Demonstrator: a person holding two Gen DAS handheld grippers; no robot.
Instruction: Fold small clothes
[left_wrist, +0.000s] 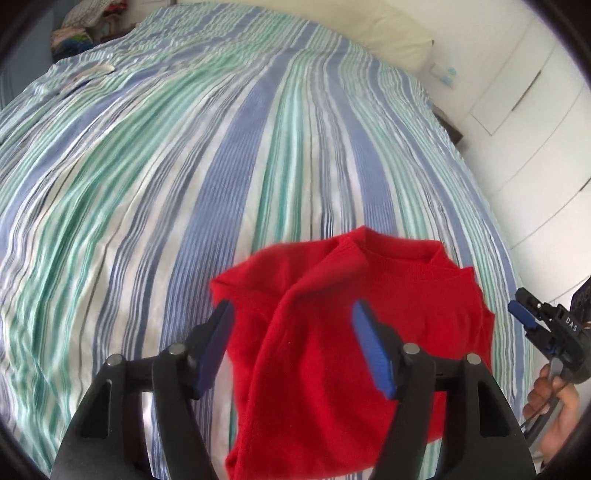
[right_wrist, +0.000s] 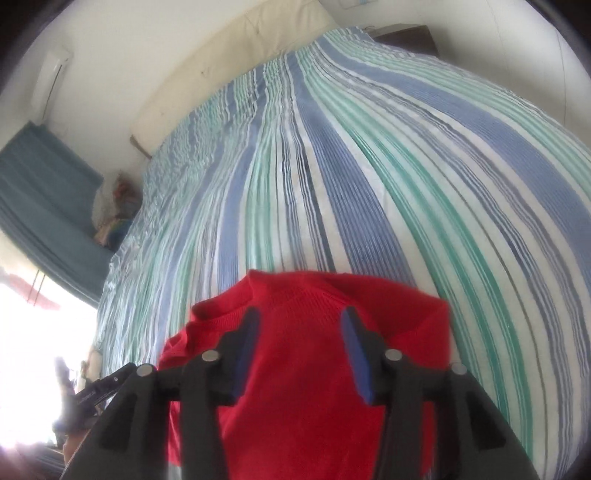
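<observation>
Left gripper (left_wrist: 293, 345): closest thing in the left wrist view. Its two blue-padded fingers are spread wide and hold nothing. It hangs over the red cloth.

Bed (left_wrist: 155, 177): the biggest thing here. It has a cover with blue, green and white stripes. The stripes run away from both cameras toward the far end.

Red sweater (left_wrist: 354, 325): the small piece of clothing to fold. It lies on the bed at the near edge, right under both grippers. Its neck hole (left_wrist: 400, 254) points to the far end of the bed, so its long side runs the same way as the stripes. One side looks already laid over the middle, making a thick fold (left_wrist: 295, 314) that runs from near the neck down toward the camera.

Right gripper (right_wrist: 299, 345): fingers also spread wide, nothing between them. It hangs over the other half of the sweater (right_wrist: 295, 369).

Where the sweater sits from the fingers: straight ahead and just below, for both grippers. It shows between each pair of pads (left_wrist: 373, 347).

Which gripper is nearer: I think both are about as close. The left one is over the thick fold; the right one is over the flatter side.

Touching or not: I cannot tell if the fingertips touch the cloth.

Likely next move: grab an edge and fold it along the long side.
</observation>
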